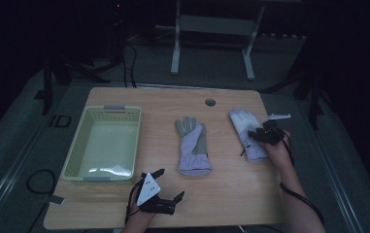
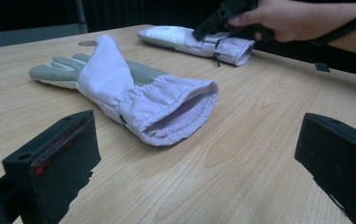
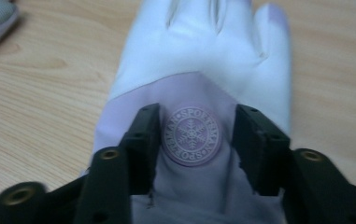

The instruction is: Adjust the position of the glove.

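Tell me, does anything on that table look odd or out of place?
Nothing stands out. Two lilac gloves lie flat and apart on the table, one mid-table, one under the right tool. The pale basket sits upright.

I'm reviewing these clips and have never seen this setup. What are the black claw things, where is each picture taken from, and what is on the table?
A person holds a hand-operated two-jaw gripper in each hand. The high view looks down on the wooden table; each gripper view comes from a camera on that gripper. The table holds a pale green basket and two lilac gloves. The left gripper rests open near the middle glove, holding nothing. The right gripper is down on the right glove, jaws either side of its round snowflake badge; a firm pinch cannot be told.
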A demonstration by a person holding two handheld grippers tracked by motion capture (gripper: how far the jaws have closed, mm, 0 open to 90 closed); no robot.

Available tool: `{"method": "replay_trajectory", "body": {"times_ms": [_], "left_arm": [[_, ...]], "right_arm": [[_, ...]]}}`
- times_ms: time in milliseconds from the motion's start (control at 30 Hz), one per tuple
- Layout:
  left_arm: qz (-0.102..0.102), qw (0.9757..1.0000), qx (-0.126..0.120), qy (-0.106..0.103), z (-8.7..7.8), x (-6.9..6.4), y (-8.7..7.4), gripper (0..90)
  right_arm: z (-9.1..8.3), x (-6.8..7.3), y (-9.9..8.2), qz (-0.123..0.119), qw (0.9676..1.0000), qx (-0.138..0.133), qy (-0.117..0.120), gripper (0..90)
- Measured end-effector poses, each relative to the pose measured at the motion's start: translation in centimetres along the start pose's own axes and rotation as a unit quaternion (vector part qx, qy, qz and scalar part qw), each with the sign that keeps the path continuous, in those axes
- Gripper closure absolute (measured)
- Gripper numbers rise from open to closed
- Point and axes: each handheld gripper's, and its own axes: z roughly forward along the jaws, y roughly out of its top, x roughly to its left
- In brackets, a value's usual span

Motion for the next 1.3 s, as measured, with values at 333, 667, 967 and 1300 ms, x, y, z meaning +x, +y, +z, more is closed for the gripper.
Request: {"method": "replay_trajectory", "body": {"times_ms": [333, 667, 967, 1300], "left_arm": [[0.0, 1.0, 0.0, 0.002, 0.0, 0.0, 0.0, 0.0], [0.001, 1.0, 0.002, 0.004, 0.0, 0.0, 0.0, 0.0], [0.005, 1.0, 0.002, 0.008, 0.0, -0.2, 0.0, 0.0], [0.007, 0.9999, 0.003, 0.01, 0.0, -0.2, 0.0, 0.0]], "right_arm": [[0.2, 0.5, -0.6, 0.014, 0.9999, -0.005, 0.004, 71.4], [-2.7, 1.7, 0.1, 0.045, 0.9985, -0.03, -0.009, 79.1], [-9.3, 4.1, 1.8, 0.062, 0.9946, -0.083, 0.004, 79.4], [-12.9, 6.5, 0.6, 0.086, 0.9919, -0.093, 0.006, 79.2]]}}
